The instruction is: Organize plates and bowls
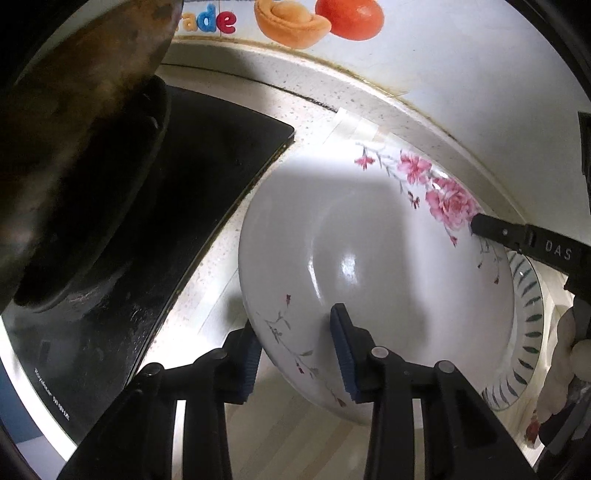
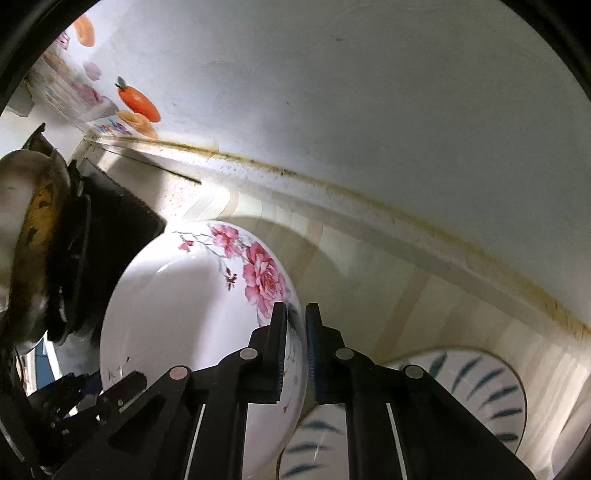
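Observation:
A white bowl (image 1: 369, 240) with pink flowers is gripped at two opposite sides of its rim. My left gripper (image 1: 297, 350) is shut on the near rim, one pad outside the wall and one inside. My right gripper (image 2: 295, 332) is shut on the rim by the big pink rose; one of its fingers (image 1: 491, 230) shows at the bowl's far edge in the left wrist view. In the right wrist view the bowl (image 2: 177, 314) overlaps a plate with blue leaf marks (image 2: 480, 387). That plate (image 1: 528, 314) peeks out from under the bowl's right side.
A black stove top (image 1: 207, 177) lies left of the bowl, with a dark, stained wok (image 1: 74, 129) on it. The wok (image 2: 37, 240) also fills the left edge of the right wrist view. A white wall (image 2: 369, 110) with fruit stickers (image 1: 347, 18) backs the light counter (image 2: 443, 295).

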Demonstrator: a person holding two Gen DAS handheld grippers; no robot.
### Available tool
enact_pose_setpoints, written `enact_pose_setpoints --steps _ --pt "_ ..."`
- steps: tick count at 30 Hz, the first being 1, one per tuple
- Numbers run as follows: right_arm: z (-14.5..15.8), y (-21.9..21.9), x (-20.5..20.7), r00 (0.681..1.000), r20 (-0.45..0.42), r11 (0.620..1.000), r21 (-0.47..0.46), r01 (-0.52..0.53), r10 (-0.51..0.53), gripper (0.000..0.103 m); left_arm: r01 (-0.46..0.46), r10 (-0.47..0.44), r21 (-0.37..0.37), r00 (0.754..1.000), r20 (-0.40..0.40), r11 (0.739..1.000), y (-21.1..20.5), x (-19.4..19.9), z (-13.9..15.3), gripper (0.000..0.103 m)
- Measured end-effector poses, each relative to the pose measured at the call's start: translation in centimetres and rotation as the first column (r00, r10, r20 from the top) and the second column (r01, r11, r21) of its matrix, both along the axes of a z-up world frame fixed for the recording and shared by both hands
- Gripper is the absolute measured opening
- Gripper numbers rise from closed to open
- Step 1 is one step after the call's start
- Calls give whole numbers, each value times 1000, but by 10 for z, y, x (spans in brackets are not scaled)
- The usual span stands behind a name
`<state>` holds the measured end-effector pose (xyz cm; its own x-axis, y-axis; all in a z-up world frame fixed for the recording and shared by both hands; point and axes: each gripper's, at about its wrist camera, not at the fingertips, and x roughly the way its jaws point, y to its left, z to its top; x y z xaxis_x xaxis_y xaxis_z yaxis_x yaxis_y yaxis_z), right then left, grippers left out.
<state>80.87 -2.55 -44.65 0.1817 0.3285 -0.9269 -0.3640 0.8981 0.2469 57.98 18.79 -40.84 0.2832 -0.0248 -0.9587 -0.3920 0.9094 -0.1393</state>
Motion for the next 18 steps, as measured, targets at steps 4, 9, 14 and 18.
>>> enact_pose_setpoints --steps 4,9,14,18 --pt "4 -8 -16 1000 -31 1000 17 -7 7 12 10 -10 1 1000 -9 1000 -1 -11 1 34" --pt "1 -20 -32 993 -118 996 88 -16 26 12 -3 2 -31 999 -37 1000 5 -20 -10 33" --pt "-4 -22 -44 986 -160 992 123 -24 44 12 -8 8 -17 1000 -29 1000 6 -28 -10 33" --pt "8 -26 -57 991 -125 990 138 -29 47 12 1 -1 -1 1000 2 1000 6 -36 7 33"
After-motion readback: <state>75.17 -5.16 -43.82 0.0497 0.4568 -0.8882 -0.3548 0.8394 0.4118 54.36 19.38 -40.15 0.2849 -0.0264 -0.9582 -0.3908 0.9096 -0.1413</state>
